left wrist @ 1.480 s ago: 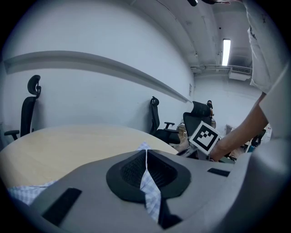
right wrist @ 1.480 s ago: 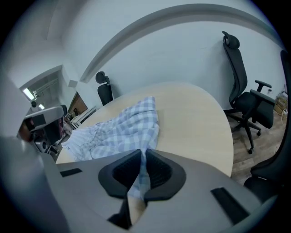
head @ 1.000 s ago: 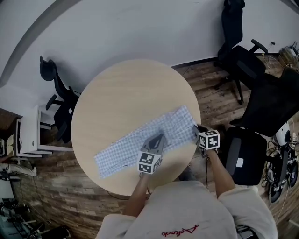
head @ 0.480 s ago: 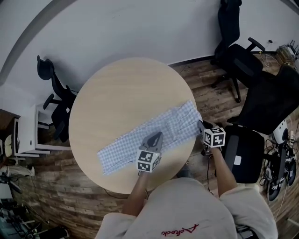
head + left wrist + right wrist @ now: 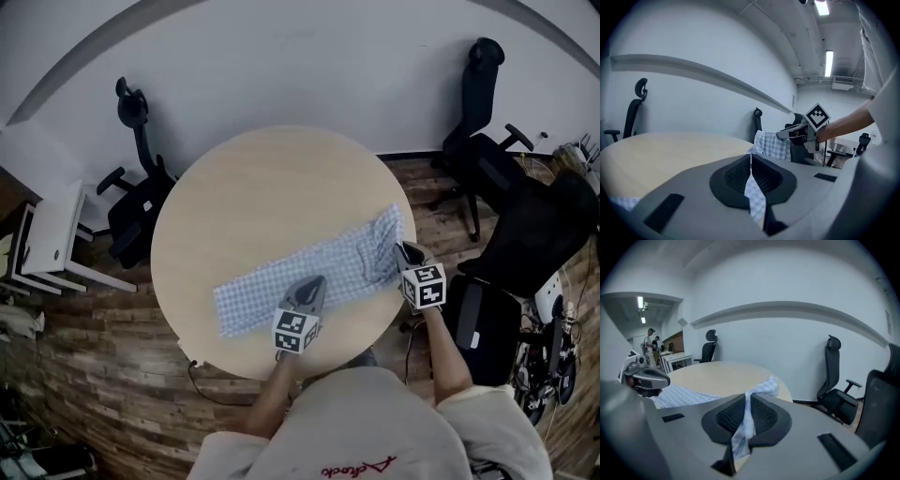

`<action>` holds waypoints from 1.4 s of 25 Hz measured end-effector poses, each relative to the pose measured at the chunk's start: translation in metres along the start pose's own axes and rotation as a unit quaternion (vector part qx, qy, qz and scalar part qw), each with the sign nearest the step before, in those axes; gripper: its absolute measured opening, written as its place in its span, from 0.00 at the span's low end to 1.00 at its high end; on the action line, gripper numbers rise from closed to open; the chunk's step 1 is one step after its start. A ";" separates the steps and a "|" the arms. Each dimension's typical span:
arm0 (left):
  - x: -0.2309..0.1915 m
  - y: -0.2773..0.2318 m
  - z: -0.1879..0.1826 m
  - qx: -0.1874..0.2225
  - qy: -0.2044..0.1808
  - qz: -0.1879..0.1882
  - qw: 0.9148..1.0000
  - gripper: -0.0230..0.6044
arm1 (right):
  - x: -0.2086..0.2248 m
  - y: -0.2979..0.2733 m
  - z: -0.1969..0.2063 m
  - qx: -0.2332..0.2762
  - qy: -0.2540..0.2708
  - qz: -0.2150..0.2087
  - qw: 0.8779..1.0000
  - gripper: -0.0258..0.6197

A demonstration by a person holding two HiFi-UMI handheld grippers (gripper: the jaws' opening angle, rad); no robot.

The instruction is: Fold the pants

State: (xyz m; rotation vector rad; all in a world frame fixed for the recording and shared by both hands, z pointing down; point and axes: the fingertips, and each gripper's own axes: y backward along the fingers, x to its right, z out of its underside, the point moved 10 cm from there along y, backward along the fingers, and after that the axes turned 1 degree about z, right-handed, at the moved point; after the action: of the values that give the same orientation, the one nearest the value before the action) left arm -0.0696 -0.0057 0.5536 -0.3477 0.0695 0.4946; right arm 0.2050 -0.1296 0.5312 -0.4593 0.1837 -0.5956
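Checked pants (image 5: 300,272) lie stretched slantwise across the near half of the round wooden counter (image 5: 253,187), one end towards the left, the other at the right-hand rim. The left gripper (image 5: 316,281) is closed narrowly on the near edge of the pants about mid-length; in the left gripper view a thin fold of checked cloth (image 5: 754,197) is pinched between its pads. The right gripper (image 5: 402,249) is likewise closed on the right-hand end of the pants; in the right gripper view a strip of the cloth (image 5: 743,425) runs up between the pads and out over the counter rim. Compared with one second ago, the right-hand end of the pants no longer lies flat: it is raised off the counter and gathered into creases beside the right gripper, which has risen. The left gripper has shifted along with the near edge, that edge being slightly lifted, while the left-hand end of the pants rests flat as before. Office chairs (image 5: 483,141) stand on the wooden floor beyond the counter.
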 end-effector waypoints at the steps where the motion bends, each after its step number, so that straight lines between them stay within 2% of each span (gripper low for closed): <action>1: -0.003 0.010 0.002 0.006 0.002 -0.004 1.000 0.10 | -0.015 0.000 -0.009 0.006 0.018 -0.006 1.000 0.12; 5: -0.024 0.053 0.010 0.019 0.016 -0.028 0.999 0.10 | -0.092 -0.010 -0.039 0.016 0.091 -0.048 0.995 0.12; 8: -0.037 0.086 0.024 0.021 0.029 -0.050 0.998 0.10 | -0.155 -0.023 -0.036 0.002 0.149 -0.089 0.985 0.12; 10: -0.044 0.107 0.035 0.020 0.036 -0.064 0.997 0.10 | -0.195 -0.034 -0.021 -0.015 0.197 -0.112 0.974 0.12; 13: -0.055 0.141 0.051 0.013 0.051 -0.088 0.995 0.10 | -0.249 -0.054 0.011 -0.058 0.276 -0.140 0.949 0.12; 16: -0.067 0.172 0.066 0.004 0.061 -0.114 0.992 0.10 | -0.288 -0.074 0.053 -0.119 0.300 -0.168 0.932 0.13; 17: -0.071 0.179 0.071 0.001 0.064 -0.121 0.991 0.10 | -0.297 -0.077 0.064 -0.134 0.295 -0.177 0.929 0.14; 19: -0.080 0.191 0.076 -0.001 0.068 -0.131 0.989 0.10 | -0.309 -0.081 0.078 -0.154 0.283 -0.193 0.927 0.33; 23: -0.089 0.193 0.076 0.000 0.066 -0.123 0.990 0.10 | -0.316 -0.082 0.079 -0.156 0.263 -0.197 0.931 0.34; 27: -0.082 0.172 0.069 0.001 0.058 -0.088 0.994 0.10 | -0.308 -0.072 0.061 -0.120 0.241 -0.193 0.944 0.34; 30: -0.069 0.149 0.059 -0.004 0.049 -0.054 0.997 0.10 | -0.286 -0.059 0.046 -0.096 0.185 -0.178 0.962 0.34; 33: -0.056 0.120 0.047 -0.006 0.036 -0.024 0.999 0.10 | -0.246 -0.052 0.043 -0.086 0.101 -0.141 0.981 0.34; 35: -0.048 0.101 0.038 -0.005 0.031 -0.012 0.999 0.10 | -0.213 -0.049 0.045 -0.087 0.052 -0.115 0.988 0.34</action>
State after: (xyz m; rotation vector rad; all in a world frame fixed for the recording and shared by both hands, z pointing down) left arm -0.1604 0.0682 0.5650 -0.3733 0.1229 0.4611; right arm 0.0208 -0.0260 0.6012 -0.6236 0.2851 -0.8349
